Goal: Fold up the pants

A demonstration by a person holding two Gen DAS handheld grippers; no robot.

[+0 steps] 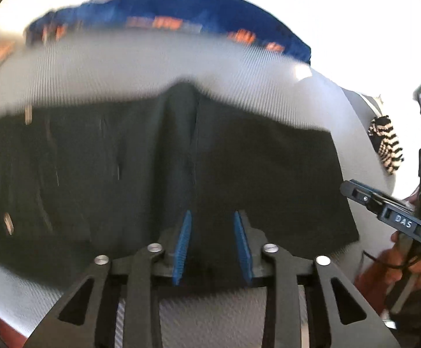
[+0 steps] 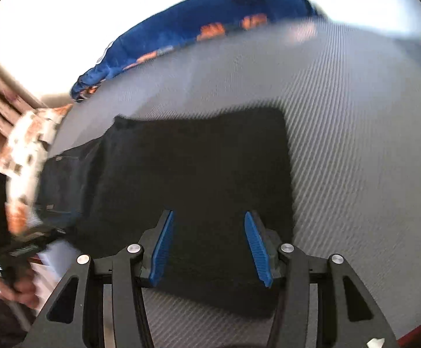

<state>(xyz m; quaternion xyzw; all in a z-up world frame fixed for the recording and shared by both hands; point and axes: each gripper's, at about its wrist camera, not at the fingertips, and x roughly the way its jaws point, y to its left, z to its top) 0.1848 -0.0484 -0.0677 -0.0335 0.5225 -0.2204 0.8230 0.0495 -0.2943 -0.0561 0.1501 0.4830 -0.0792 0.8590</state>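
Partly blurred dark pants (image 1: 152,174), edges smeared

Dark pants (image 1: 152,174) flat on grey cloth (image 1: 123,66), left gripper (image 1: 213,217) parted above

We can read only 1 piece of text: the white capitals "DAS" on the dark body of the right gripper (image 1: 390,211), which enters the left wrist view from its right edge, just beside the right edge of the dark pants (image 1: 181,159). In the right wrist view we see a pale, label-like strip on the left gripper (image 2: 24,249), to the left of the pants, but it is too blurred for us to read.
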